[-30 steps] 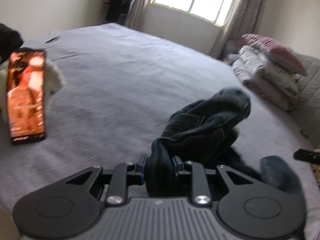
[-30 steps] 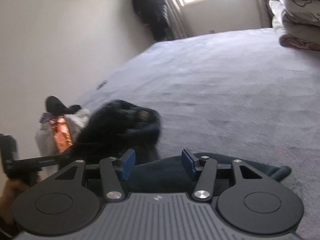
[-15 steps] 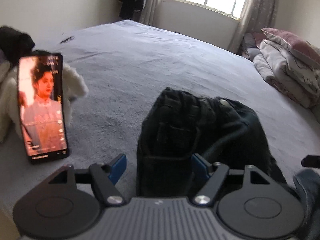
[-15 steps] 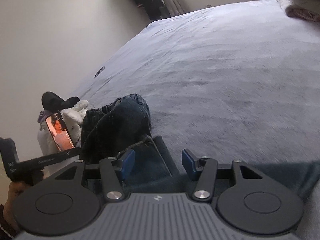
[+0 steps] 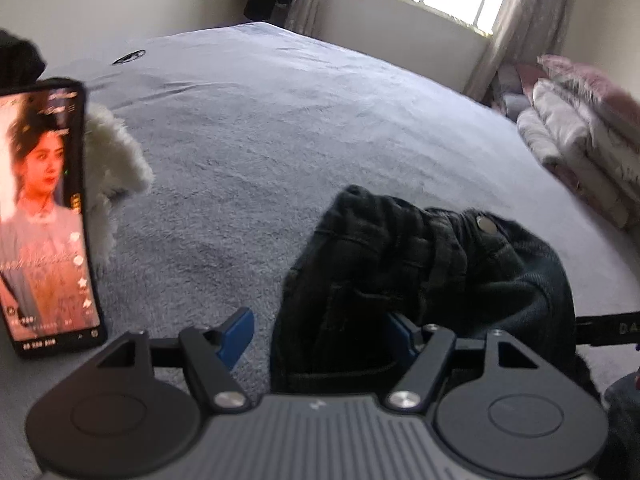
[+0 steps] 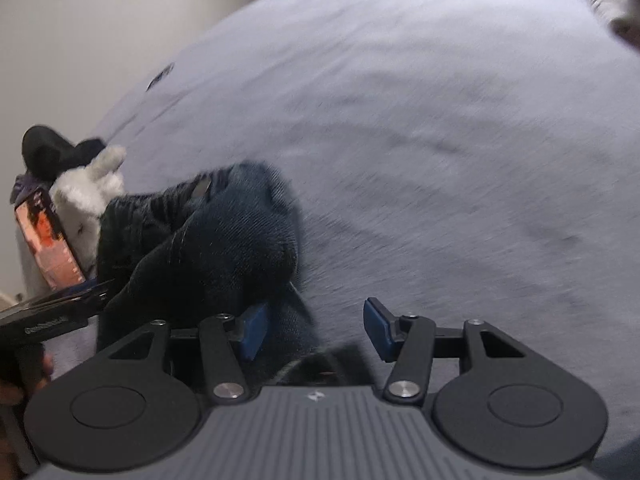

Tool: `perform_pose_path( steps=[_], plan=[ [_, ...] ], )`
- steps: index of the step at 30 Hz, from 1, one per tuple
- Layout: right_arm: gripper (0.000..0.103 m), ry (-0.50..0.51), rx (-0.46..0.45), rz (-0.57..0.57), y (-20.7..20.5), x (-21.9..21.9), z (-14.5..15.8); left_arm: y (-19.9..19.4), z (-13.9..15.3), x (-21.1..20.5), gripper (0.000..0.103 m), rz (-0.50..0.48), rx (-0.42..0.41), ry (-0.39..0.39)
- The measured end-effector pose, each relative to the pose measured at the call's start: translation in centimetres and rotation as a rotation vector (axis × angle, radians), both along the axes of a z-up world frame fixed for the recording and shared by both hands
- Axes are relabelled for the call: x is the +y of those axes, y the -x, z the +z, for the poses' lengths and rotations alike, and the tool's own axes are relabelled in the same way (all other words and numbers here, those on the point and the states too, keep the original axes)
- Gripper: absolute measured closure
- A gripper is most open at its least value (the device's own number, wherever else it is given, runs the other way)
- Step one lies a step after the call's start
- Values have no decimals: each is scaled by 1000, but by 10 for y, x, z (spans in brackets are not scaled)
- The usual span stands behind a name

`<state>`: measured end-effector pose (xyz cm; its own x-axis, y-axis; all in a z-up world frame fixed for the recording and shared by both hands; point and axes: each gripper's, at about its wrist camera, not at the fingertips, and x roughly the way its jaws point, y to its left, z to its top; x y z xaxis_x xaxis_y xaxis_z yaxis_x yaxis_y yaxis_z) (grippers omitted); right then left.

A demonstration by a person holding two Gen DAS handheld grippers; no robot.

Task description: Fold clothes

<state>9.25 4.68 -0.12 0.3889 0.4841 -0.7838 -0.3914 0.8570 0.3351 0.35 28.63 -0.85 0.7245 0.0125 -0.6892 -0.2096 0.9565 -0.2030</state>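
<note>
Dark blue jeans [image 5: 420,264] lie in a crumpled heap on the grey bed cover [image 5: 260,140], waistband and metal button on top. My left gripper [image 5: 320,332] straddles the near edge of the heap with its jaws closing. The left blue pad stands clear of the cloth and the right pad is half hidden by it. In the right wrist view the jeans [image 6: 208,248] bulge at centre left. My right gripper [image 6: 314,330] is open; its left pad sits beside the denim, and its right pad is free over the cover [image 6: 440,140].
A lit phone [image 5: 44,216] stands propped at the left against a white fluffy item [image 5: 116,160]. Folded bedding and pillows [image 5: 580,140] are stacked at the far right under the window. A hand [image 6: 20,376] holds the left gripper's body [image 6: 52,316] at the lower left.
My left gripper was shut on the jeans and has let them go; they now rest in a heap on the bed. The right gripper has tipped downward and come closer to the jeans.
</note>
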Motion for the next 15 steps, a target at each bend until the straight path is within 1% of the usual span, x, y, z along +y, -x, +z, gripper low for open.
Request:
perform_pose_path(
  steps=[5,8,10,12,14,15],
  plan=[
    [48,-41,101,63,-9,-1,-12,-9,-6,-13,36,-24,24,-88],
    [48,-36,153,118,-10,-1,-20,-13,-10,-16,38,-30,31,-105],
    [47,-44,158,135,-6,-1,-25,-13,-8,-16,41,-30,34,-103],
    [47,-54,138,155,0,0,-27,-13,-7,-17,43,-30,35,-104],
    [61,-61,128,182,7,1,-27,-13,-6,-20,44,-30,34,-116],
    [73,-61,123,189,10,2,-27,-13,-7,-21,44,-29,32,-122]
  ],
)
